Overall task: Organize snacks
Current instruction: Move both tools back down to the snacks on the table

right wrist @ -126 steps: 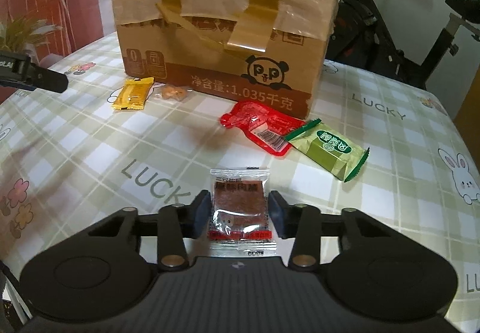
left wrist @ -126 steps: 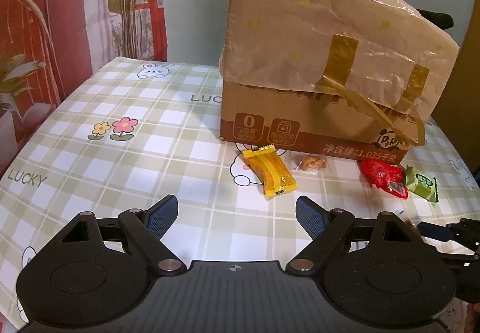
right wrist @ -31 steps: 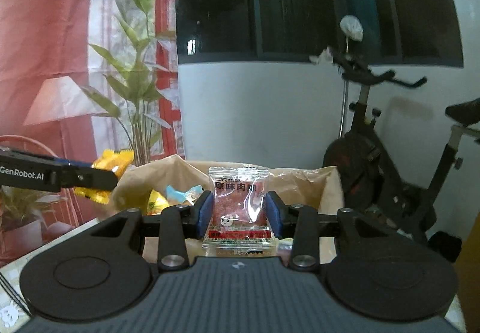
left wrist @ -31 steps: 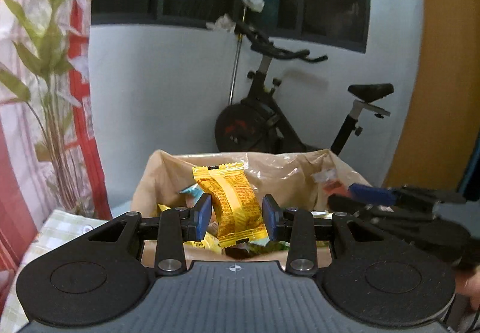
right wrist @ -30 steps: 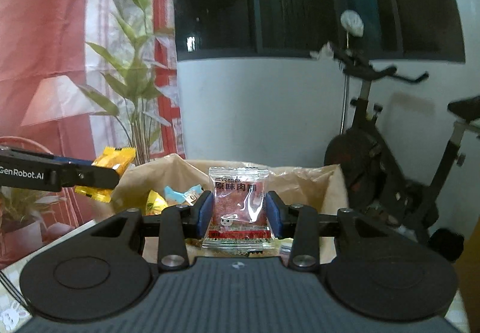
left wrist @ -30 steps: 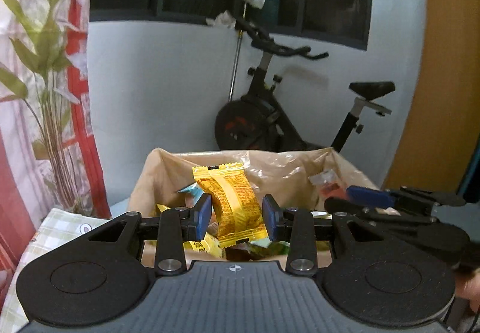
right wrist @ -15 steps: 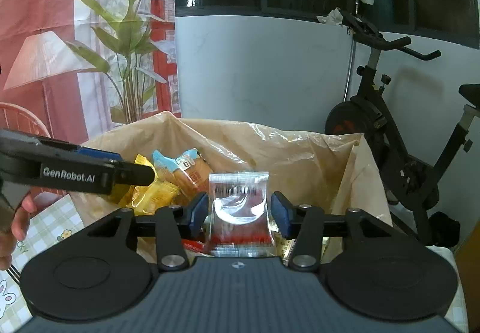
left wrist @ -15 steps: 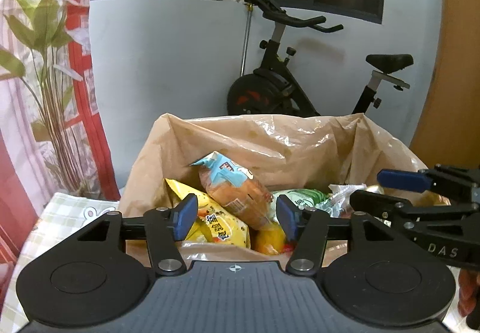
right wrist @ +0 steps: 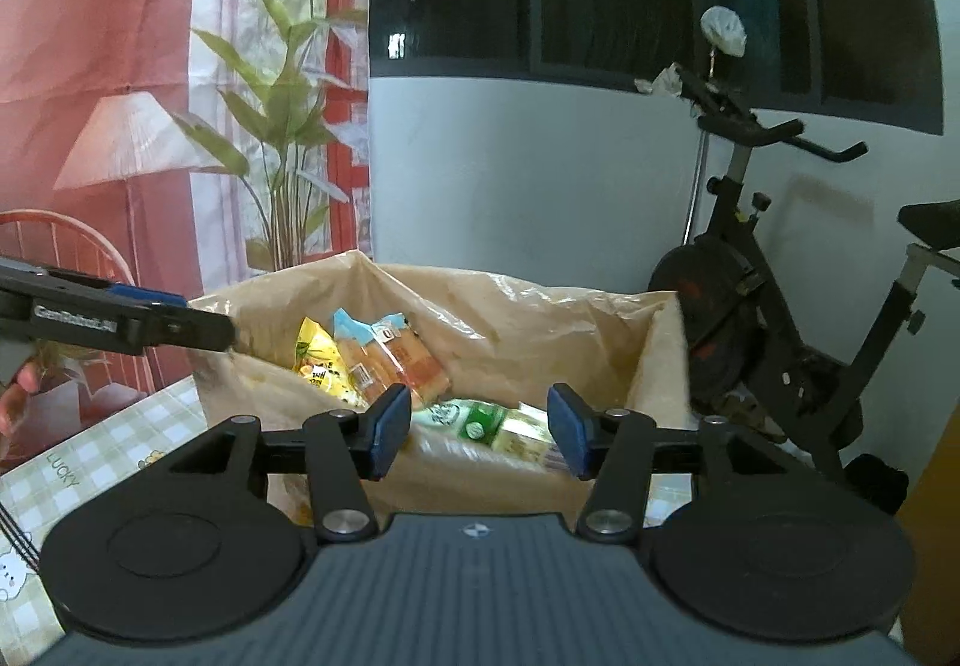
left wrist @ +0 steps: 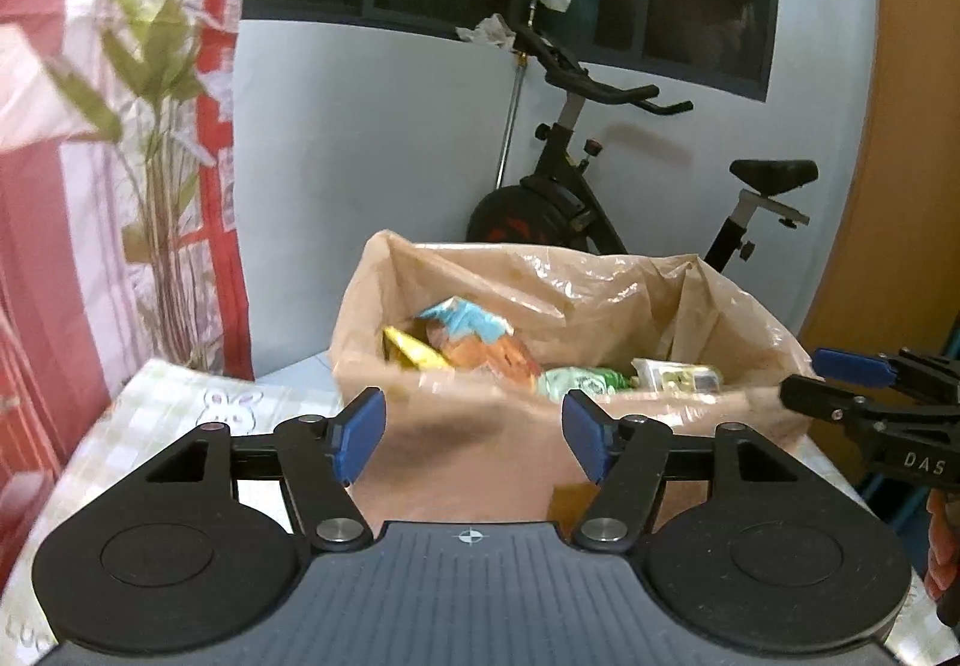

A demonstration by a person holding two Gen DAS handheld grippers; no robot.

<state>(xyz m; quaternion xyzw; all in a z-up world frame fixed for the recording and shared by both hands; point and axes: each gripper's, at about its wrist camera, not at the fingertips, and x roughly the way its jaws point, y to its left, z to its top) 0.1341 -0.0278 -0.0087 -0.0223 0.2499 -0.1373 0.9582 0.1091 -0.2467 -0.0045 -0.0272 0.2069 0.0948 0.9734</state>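
Note:
A cardboard box lined with a tan plastic bag [left wrist: 690, 300] stands on the checked table, open at the top. It holds several snack packets, among them a blue and orange one [left wrist: 480, 336] and a green one [left wrist: 576, 381]. My left gripper [left wrist: 474, 441] is open and empty, in front of the box's near wall. My right gripper [right wrist: 479, 429] is open and empty, above the box's near rim [right wrist: 480, 462]. The same packets [right wrist: 390, 360] show in the right wrist view. The right gripper also shows at the right of the left wrist view [left wrist: 852, 384].
The table carries a green checked cloth [left wrist: 198, 414] with rabbit prints. An exercise bike [left wrist: 600, 198] stands behind the box against a white wall. A red curtain and a plant [right wrist: 288, 126] are at the left. An orange panel [left wrist: 900, 186] is at the right.
Both grippers opened and let go of their packets, the yellow one and the clear red one, which dropped into the box. Both grippers have since drawn back a little from the box.

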